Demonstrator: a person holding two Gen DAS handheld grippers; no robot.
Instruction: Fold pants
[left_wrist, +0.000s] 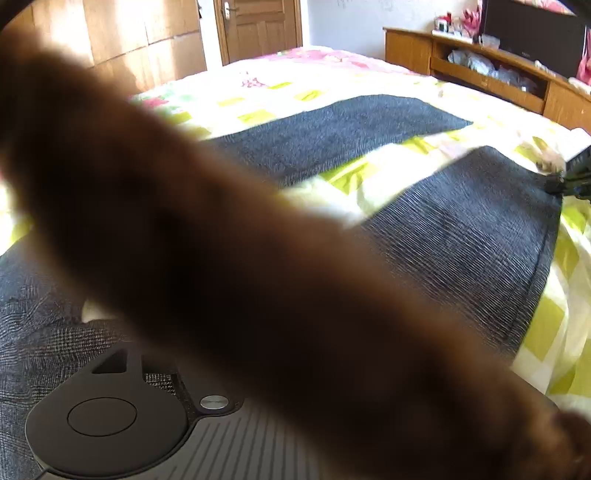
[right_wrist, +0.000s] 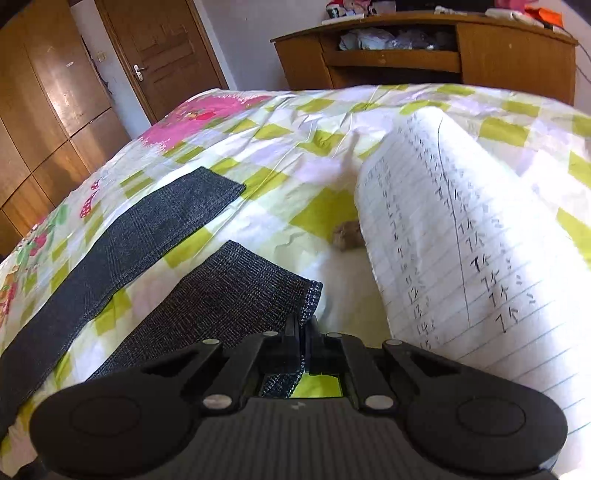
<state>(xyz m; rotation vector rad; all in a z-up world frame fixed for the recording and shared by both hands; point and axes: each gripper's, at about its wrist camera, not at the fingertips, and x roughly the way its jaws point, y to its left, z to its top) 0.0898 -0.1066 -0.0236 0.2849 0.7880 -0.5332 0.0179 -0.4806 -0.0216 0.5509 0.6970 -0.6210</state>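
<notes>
Pants (left_wrist: 461, 229) lie spread on the bed's checked quilt (left_wrist: 369, 173), dark grey woven cloth, 2 legs splayed apart with quilt showing between them. My right gripper (right_wrist: 303, 325) has its jaws pinched tight on the hem corner of the nearer leg; a strip of the cloth shows between the fingers and down through the gap behind them. In the left wrist view that same gripper sits at the far right edge, at the leg's end. My left gripper: can't tell its state, since a blurred brown shape (left_wrist: 221, 258) close to the lens covers where the fingers should be; only part of its body shows at the bottom, over grey cloth that I take for the waist end. A lined sheet with handwriting (right_wrist: 461, 240) lies just right of the held hem, with a small brownish lump (right_wrist: 347, 236) on the quilt by it. Handling, my judgement: light, limp fabric, no stiffness, will drape and drag; the weave looks grippy enough not to slip. Best holds are hem corners and the waistband, where seams give thickness.
</notes>
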